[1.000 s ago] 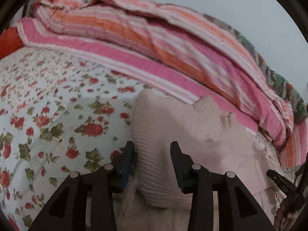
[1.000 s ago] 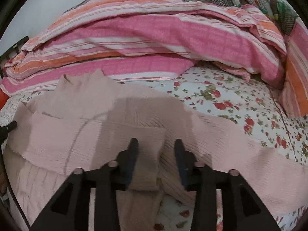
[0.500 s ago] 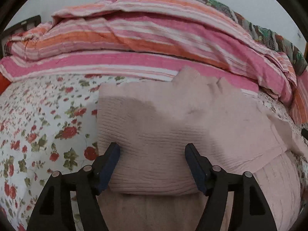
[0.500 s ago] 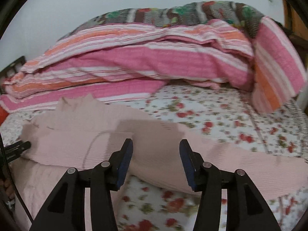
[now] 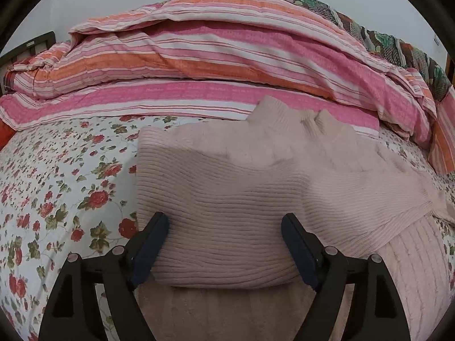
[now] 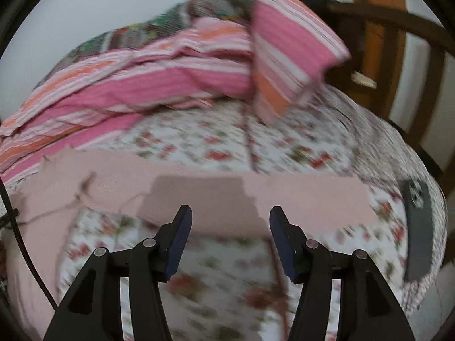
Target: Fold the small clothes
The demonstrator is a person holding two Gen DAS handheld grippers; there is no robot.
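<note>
A pale pink sweater [image 5: 227,199] lies on the flowered bed [image 5: 57,184], just in front of the striped quilt [image 5: 199,56], with one sleeve already folded across its body. The left gripper [image 5: 224,241] is opening over that fold, gripping nothing. The right gripper [image 6: 230,236], jaws also opening and empty, hangs over the other sleeve [image 6: 256,196], stretched out from the sweater; the view is blurred, so contact is uncertain. That sleeve probably needs gripping near the cuff and carrying across. No writing is readable.

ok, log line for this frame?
task: fold sweater | left gripper: opening, empty | right gripper: opening, empty, over sleeve
</note>
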